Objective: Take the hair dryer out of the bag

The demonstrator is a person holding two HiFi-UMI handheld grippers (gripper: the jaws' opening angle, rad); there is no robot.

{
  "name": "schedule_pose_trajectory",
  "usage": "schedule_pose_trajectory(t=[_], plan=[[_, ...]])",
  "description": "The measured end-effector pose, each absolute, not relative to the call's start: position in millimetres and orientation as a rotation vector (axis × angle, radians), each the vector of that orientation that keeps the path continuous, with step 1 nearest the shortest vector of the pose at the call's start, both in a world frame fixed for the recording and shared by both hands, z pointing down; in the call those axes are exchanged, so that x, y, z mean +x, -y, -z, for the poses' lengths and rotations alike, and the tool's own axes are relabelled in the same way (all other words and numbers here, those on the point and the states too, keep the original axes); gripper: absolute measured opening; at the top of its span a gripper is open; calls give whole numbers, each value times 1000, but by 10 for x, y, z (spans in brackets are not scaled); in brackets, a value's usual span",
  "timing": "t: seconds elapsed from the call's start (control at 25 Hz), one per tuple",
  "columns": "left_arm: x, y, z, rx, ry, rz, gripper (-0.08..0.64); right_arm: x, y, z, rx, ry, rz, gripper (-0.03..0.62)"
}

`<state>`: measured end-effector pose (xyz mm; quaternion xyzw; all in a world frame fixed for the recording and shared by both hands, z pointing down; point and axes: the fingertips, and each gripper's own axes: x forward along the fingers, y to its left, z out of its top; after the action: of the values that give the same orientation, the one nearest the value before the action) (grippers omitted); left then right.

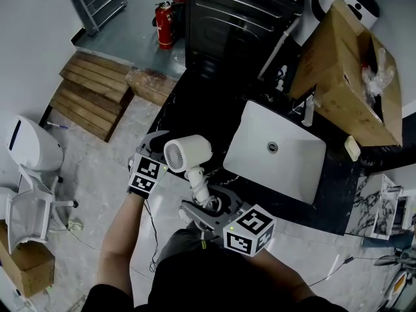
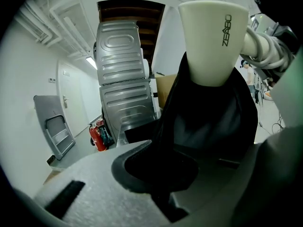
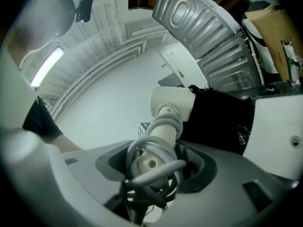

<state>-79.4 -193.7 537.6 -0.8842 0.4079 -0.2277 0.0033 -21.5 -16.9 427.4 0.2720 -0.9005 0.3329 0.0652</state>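
Standing by the counter, you see the dryer [image 1: 187, 153] held up in the air over the floor, just short of the sink [image 1: 255, 132], with its white head level and its handle slanting down into the right gripper [image 1: 207, 203]. That claw is clamped wide around the butt of the handle, over the loops of cord [image 3: 156, 174] wound about it. The left gripper [image 1: 156, 153] is pinched tight on a fold of the black bag [image 2: 208, 122], which hangs slack beside the dryer's head. The cloth laps over one end of the head, so most of the dryer looks out already, though whether that tip is quite free of the bag's mouth I cannot tell. The dryer looks a hard, smooth plastic thing, light enough for one claw but top-heavy, and held this low on the handle it would likely want to swing. The cord under the pads probably gives some bite on the glossy shell, yet loose turns could slide. The handle seems the right place to hold it, higher up if it tips. The bag is limp and thin, so a pinch anywhere on it should do, and it may cling and drag on the head.
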Motion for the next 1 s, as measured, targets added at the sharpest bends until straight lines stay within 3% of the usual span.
schedule_pose_trajectory(t=[0.88, 0.92, 1.0], plan=[[-787, 2061, -5508, -2780, -1203, 856, 27, -300, 137, -3875, 687, 2872, -895, 256], [-778, 2018, -5538, -2802, -1178, 859, 32, -268, 170, -3894, 710, 2864, -895, 256], [-764, 1919, -5588, -2858, -1125, 857, 127, -192, 245, -3944, 759, 2841, -888, 256]])
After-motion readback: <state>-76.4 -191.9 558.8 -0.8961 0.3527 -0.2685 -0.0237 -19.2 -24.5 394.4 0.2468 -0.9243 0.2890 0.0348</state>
